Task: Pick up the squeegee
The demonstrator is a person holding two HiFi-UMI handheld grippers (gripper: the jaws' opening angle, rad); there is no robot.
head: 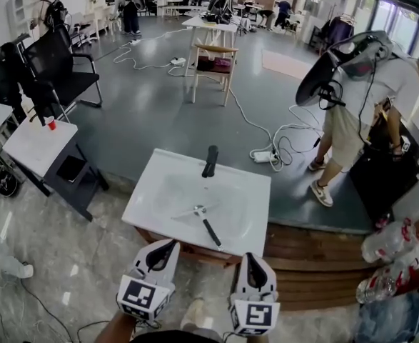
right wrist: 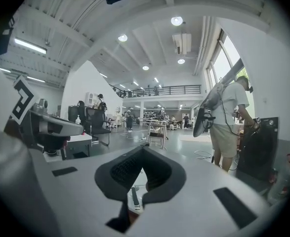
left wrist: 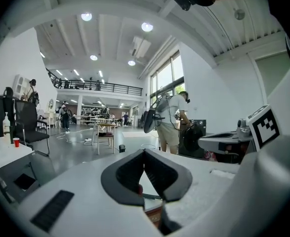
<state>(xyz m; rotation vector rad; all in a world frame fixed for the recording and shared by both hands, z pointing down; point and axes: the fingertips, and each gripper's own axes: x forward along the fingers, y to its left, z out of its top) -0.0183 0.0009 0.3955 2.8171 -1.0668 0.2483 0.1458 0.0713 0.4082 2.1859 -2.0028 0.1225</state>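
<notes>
The squeegee [head: 208, 225] lies on the white table [head: 159, 191], near its front edge. Its metal head points toward the table's middle and its black handle toward me. Both grippers hover short of the table's front edge, below the squeegee in the head view. My left gripper [head: 163, 251] is shut and empty, its tips meeting [left wrist: 144, 152]. My right gripper [head: 255, 261] is also shut with nothing in it [right wrist: 143, 149]. In the right gripper view, the squeegee's handle [right wrist: 135, 197] shows through the gap under the jaws.
A long black object [head: 210, 161] lies at the table's far edge. A person [head: 352, 113] stands at the right by floor cables [head: 273, 152]. A low side table [head: 38, 145] with a red cup stands at left. Wooden steps [head: 316, 256] and bottles [head: 387, 241] are at right.
</notes>
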